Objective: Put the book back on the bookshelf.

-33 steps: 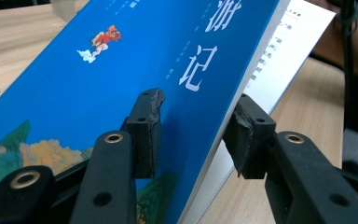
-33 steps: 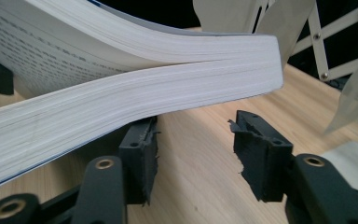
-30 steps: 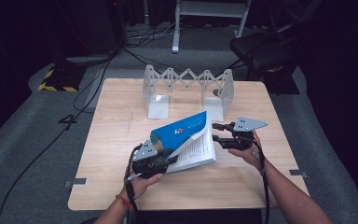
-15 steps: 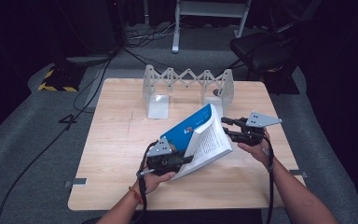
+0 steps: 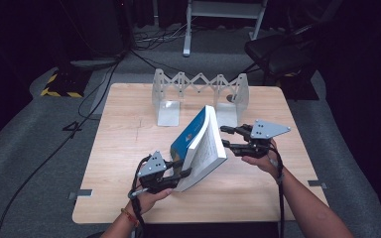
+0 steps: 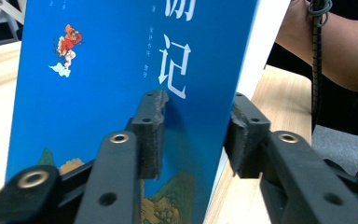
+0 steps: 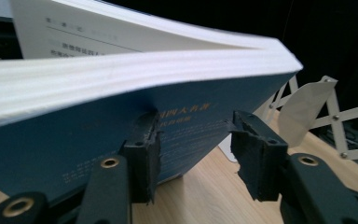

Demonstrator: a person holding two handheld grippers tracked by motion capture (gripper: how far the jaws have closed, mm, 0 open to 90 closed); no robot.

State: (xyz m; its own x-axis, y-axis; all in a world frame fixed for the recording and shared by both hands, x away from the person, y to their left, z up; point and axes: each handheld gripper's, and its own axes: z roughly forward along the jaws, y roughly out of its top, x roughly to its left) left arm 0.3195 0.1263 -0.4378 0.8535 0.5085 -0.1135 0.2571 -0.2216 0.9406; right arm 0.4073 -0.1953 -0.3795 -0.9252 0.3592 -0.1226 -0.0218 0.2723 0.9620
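Fingers (image 6: pixel 149 135) clamping book (image 5: pixel 201 146), tilted, spine leftward, long axis toward rack (image 5: pixel 198 89)

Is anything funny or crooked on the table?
Yes: the thick blue-covered paperback book is not lying flat. It leans steeply on one edge on the light wooden table, with the left gripper at its lower corner and the right gripper open beside its pages. The white accordion-style metal book rack behind it holds no books.
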